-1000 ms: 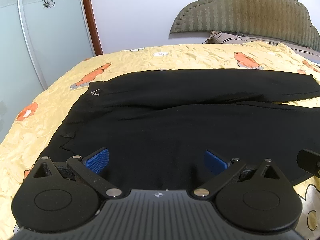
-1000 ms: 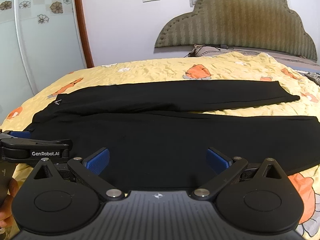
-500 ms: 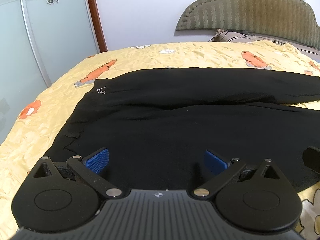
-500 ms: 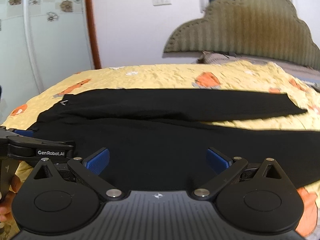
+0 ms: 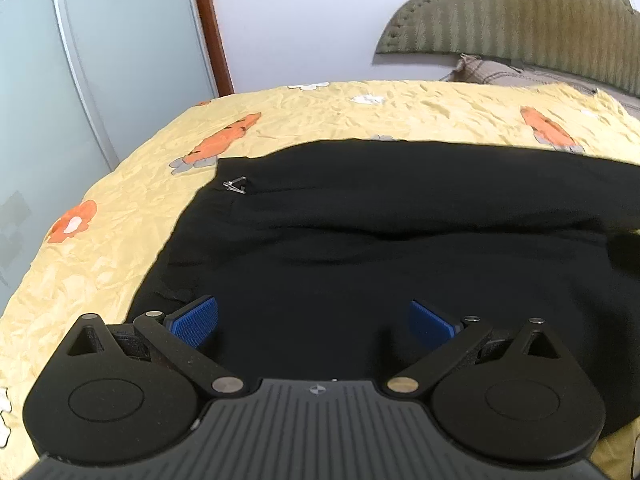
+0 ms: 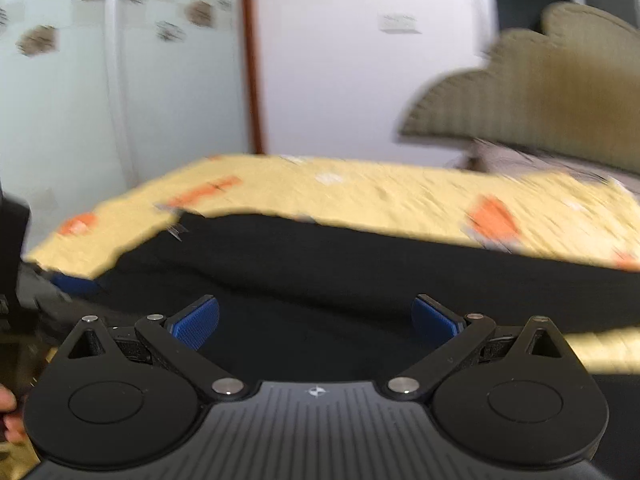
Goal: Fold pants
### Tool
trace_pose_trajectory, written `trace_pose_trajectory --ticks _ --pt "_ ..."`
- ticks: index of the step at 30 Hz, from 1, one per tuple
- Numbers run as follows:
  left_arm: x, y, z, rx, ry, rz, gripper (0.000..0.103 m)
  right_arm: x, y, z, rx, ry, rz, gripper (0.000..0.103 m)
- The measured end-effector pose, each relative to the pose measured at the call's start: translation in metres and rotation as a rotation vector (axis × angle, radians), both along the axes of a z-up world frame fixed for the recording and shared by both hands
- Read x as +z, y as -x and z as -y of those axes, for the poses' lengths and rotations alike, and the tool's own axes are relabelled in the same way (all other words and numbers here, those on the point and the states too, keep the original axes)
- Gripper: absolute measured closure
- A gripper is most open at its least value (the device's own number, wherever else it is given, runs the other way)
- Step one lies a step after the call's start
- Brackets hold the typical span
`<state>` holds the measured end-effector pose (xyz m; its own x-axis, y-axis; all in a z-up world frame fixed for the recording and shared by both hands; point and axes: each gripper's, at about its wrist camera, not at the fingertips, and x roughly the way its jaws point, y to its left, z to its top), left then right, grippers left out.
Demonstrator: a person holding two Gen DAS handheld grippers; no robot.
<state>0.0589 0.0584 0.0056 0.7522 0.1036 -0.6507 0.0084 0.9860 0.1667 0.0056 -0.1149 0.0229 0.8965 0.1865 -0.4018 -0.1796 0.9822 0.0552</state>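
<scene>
Yellow bedding with orange carrot prints covered the bed (image 5: 328, 112), which ran back to a padded olive headboard (image 5: 532, 20) at 1 o'clock and a frosted sliding door (image 5: 100, 60) at 10 o'clock. Black pants (image 5: 400, 240) lay flat across the bed, waist end toward 9 o'clock and legs stretching off toward 3 o'clock past the frame edge. A small metal clasp (image 5: 235, 185) sat at the far waist corner, near 11 o'clock. The waist edge ran diagonally from that corner down toward 8 o'clock, ending just beside the left tongs' near pad.

Left tongs (image 5: 314, 320) were spread wide with nothing between the blue pads (image 5: 196, 320), held over the near part of the waist. Bare bedspread lay open at 9 and 12 o'clock, so the cloth had free room on the far side and beyond the waist edge.

Right tongs (image 6: 316, 320) were likewise agape and empty, over the near leg; that view was motion-blurred. There, the pants (image 6: 360, 280) filled the middle, with a strip of bare bedding (image 6: 600, 348) showing at 3 o'clock past the near leg's edge. At 9 o'clock, the other tool's blue pad showed faintly, and part of a hand (image 6: 8, 412) showed at 8 o'clock.
</scene>
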Motion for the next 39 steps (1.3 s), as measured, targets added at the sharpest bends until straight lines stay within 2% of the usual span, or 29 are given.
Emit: trace_pose_trajectory --ticks 2,5,7,11,14,15,17,18,19,22,23,24,25,27,28,30,34,39 --pt "0.006 -0.011 -0.015 0.021 0.017 -0.015 0.001 0.013 -0.030 -0.008 0.105 0.012 0.015 0.000" --pt "0.014 -0.032 -0.042 0.063 0.034 -0.040 0.001 0.019 -0.094 -0.034 0.256 0.138 -0.066 0.000" --pt "0.019 -0.045 -0.060 0.099 0.028 -0.036 0.001 0.018 -0.135 -0.048 0.296 0.195 -0.093 0.000" --pt "0.024 -0.073 -0.090 0.147 0.024 -0.039 0.001 0.006 -0.219 -0.069 0.365 0.223 -0.197 0.000" --pt "0.025 -0.093 -0.106 0.175 0.020 -0.055 0.001 -0.009 -0.261 -0.081 0.384 0.275 -0.226 0.000" --pt "0.025 -0.099 -0.109 0.175 0.013 -0.056 0.001 -0.013 -0.274 -0.086 0.396 0.300 -0.220 0.003" --pt "0.025 -0.108 -0.113 0.159 0.001 -0.065 0.001 -0.024 -0.299 -0.091 0.450 0.330 -0.229 0.015" --pt "0.025 -0.114 -0.114 0.145 -0.002 -0.074 0.001 -0.028 -0.309 -0.093 0.469 0.326 -0.245 0.030" --pt "0.024 -0.118 -0.114 0.131 -0.003 -0.082 0.001 -0.033 -0.320 -0.093 0.490 0.312 -0.274 0.036" --pt "0.022 -0.134 -0.113 0.084 0.008 -0.127 0.001 -0.045 -0.345 -0.093 0.583 0.245 -0.382 0.037" --pt "0.021 -0.139 -0.111 0.077 0.009 -0.142 0.001 -0.047 -0.348 -0.095 0.600 0.248 -0.384 0.038" --pt "0.021 -0.145 -0.110 0.075 0.011 -0.157 0.001 -0.047 -0.349 -0.096 0.623 0.249 -0.375 0.049" --pt "0.021 -0.151 -0.109 0.074 0.021 -0.166 0.001 -0.045 -0.348 -0.096 0.634 0.246 -0.372 0.071" --pt "0.023 -0.164 -0.109 0.076 0.043 -0.168 0.001 -0.040 -0.339 -0.098 0.628 0.293 -0.322 0.089" --pt "0.025 -0.172 -0.108 0.080 0.055 -0.169 0.001 -0.039 -0.331 -0.099 0.639 0.327 -0.300 0.093" --pt "0.028 -0.189 -0.107 0.073 0.110 -0.184 0.001 -0.039 -0.322 -0.103 0.636 0.376 -0.262 0.095" --pt "0.029 -0.228 -0.111 0.081 0.299 -0.264 0.002 -0.035 -0.277 -0.114 0.611 0.509 -0.094 0.095" --pt "0.021 -0.261 -0.114 0.147 0.459 -0.354 0.003 -0.037 -0.220 -0.126 0.614 0.643 0.068 0.095"
